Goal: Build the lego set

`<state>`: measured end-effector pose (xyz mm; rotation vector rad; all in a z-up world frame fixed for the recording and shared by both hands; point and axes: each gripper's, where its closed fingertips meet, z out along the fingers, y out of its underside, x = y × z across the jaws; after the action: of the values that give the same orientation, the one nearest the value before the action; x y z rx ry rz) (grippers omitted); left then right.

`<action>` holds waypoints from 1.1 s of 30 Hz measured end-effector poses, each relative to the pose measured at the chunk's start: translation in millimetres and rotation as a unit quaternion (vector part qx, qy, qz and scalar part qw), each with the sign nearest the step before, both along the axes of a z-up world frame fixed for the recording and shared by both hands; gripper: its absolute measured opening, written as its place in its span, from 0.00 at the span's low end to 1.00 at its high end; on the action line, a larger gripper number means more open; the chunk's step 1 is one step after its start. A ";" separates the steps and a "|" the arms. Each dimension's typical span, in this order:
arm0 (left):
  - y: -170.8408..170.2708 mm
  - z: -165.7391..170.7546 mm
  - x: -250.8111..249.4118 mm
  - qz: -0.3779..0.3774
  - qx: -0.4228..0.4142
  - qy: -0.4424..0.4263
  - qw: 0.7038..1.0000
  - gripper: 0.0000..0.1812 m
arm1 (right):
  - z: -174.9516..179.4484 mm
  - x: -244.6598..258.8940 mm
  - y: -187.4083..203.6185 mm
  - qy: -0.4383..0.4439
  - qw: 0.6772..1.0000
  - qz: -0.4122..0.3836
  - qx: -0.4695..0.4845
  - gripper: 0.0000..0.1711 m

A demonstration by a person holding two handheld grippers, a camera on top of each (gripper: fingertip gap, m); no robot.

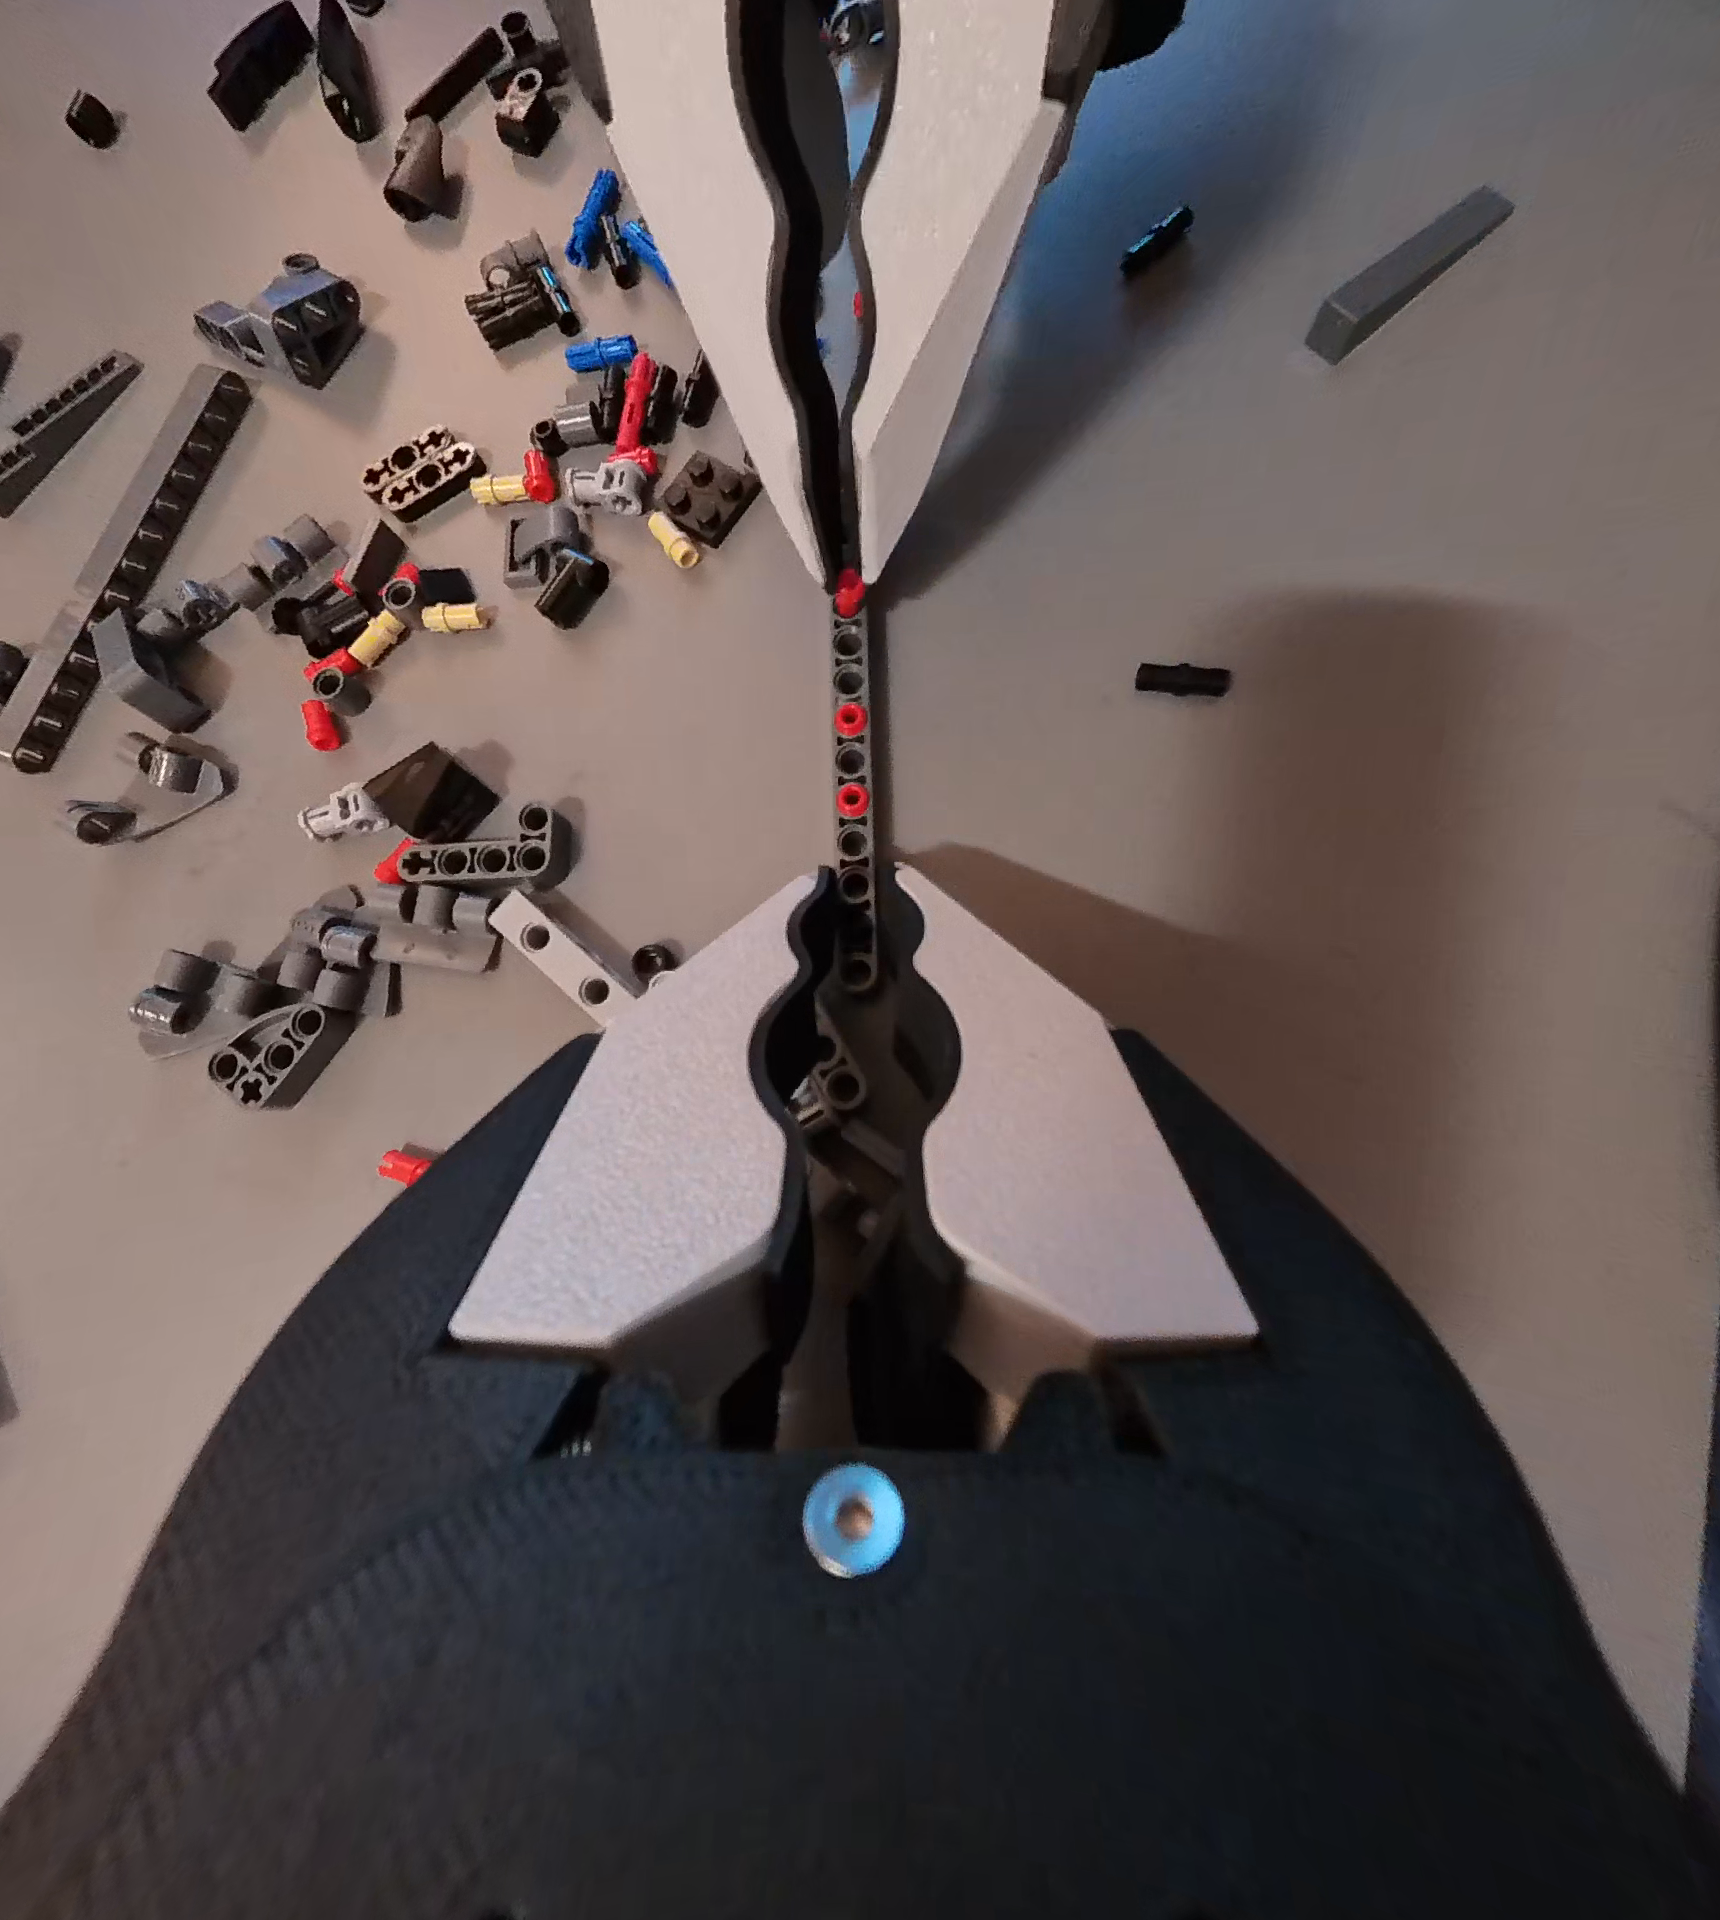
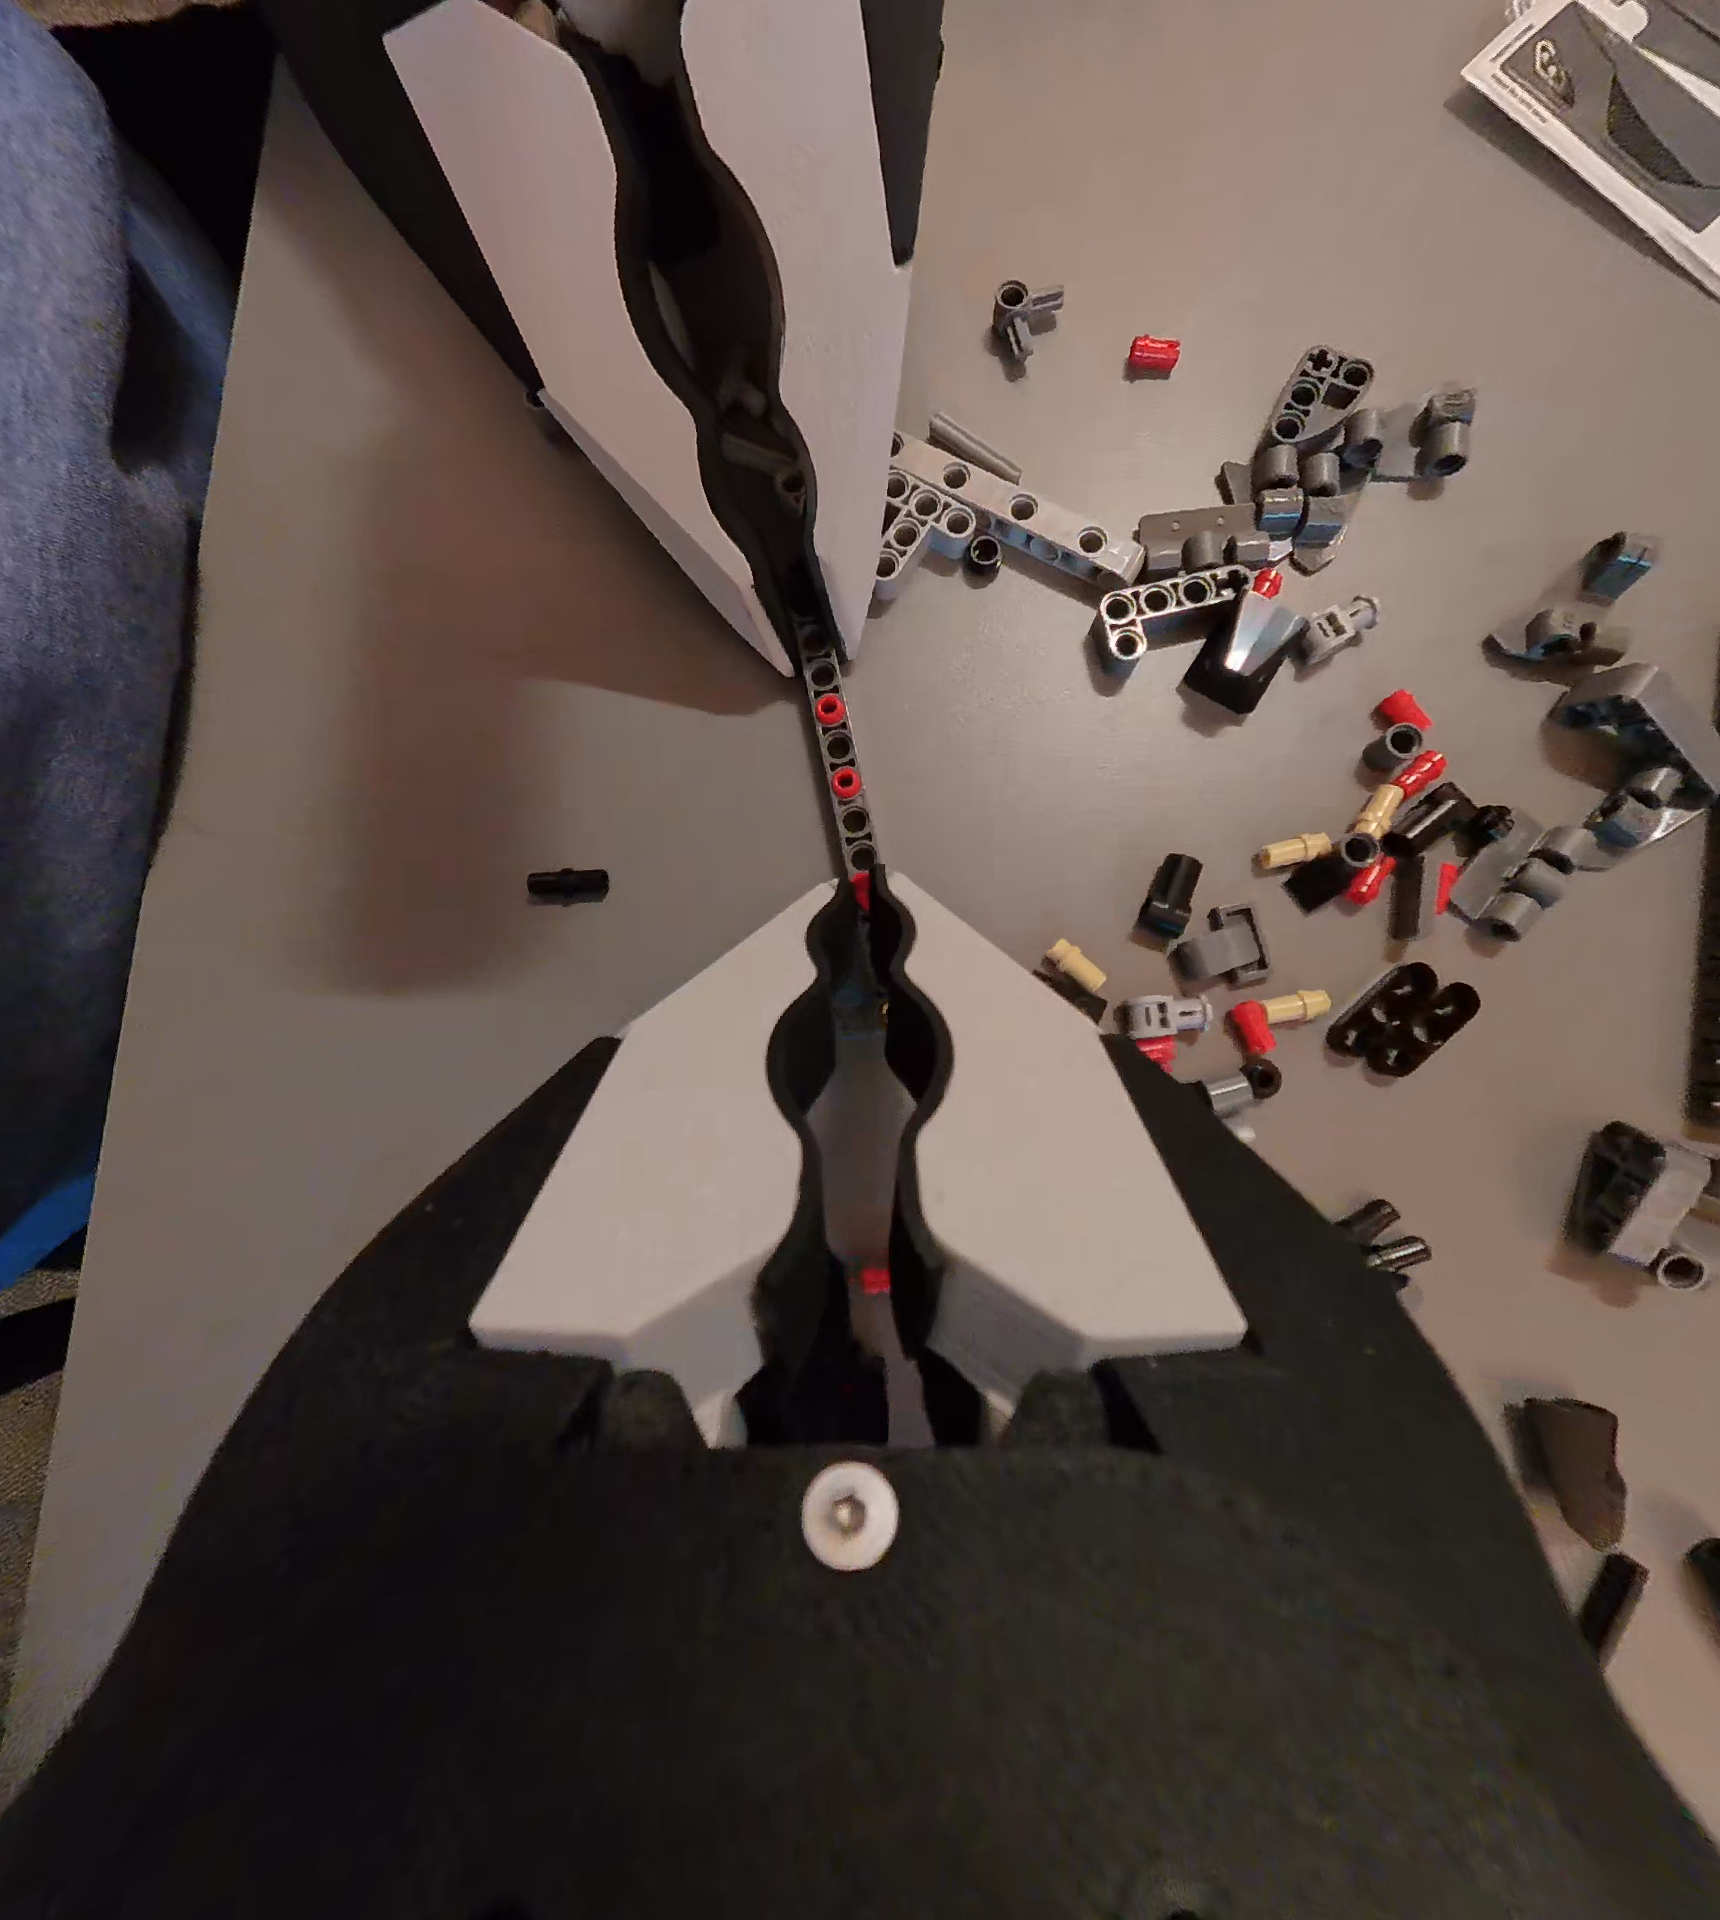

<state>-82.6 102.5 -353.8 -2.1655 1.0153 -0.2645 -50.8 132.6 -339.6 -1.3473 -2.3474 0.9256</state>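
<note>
A long dark beam [image 1: 851, 748] with a row of holes and two red pins in it spans the gap between my two grippers above the grey table [image 1: 1251, 468]. My left gripper [image 1: 851, 883] is shut on the beam's near end, with more dark grey pieces attached between its fingers. My right gripper [image 1: 845, 577] comes in from the opposite side, shut on a red pin [image 1: 848, 597] at the beam's other end. In the right wrist view the beam [image 2: 835, 769] runs from my right gripper [image 2: 861, 888] to my left gripper [image 2: 814, 655].
Several loose grey, black, red, tan and blue pieces [image 1: 399, 582] lie to the left, also in the right wrist view [image 2: 1407, 810]. Black pins [image 1: 1183, 678] and a grey slope piece [image 1: 1407, 275] lie apart. An instruction booklet [image 2: 1666, 135] lies nearby. A person's blue clothing [image 2: 14, 623] is at the table edge.
</note>
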 end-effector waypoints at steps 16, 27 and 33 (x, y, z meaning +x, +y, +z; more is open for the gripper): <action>1.3 0.1 1.8 0.000 -0.002 -0.006 1.000 0.03 | 0.8 2.1 1.0 0.025 0.999 -0.011 -0.041 0.00; 2.2 0.0 2.5 0.002 -0.002 -0.009 1.000 0.03 | -2.1 5.7 2.5 0.035 0.998 -0.013 -0.051 0.00; 3.8 0.1 3.4 0.002 -0.003 -0.011 1.000 0.03 | 3.2 2.6 1.4 0.051 0.997 -0.018 -0.058 0.00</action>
<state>-79.2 106.3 -353.7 -2.1646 0.9995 -0.2890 -48.2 134.0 -336.4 -1.3469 -2.2177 1.1082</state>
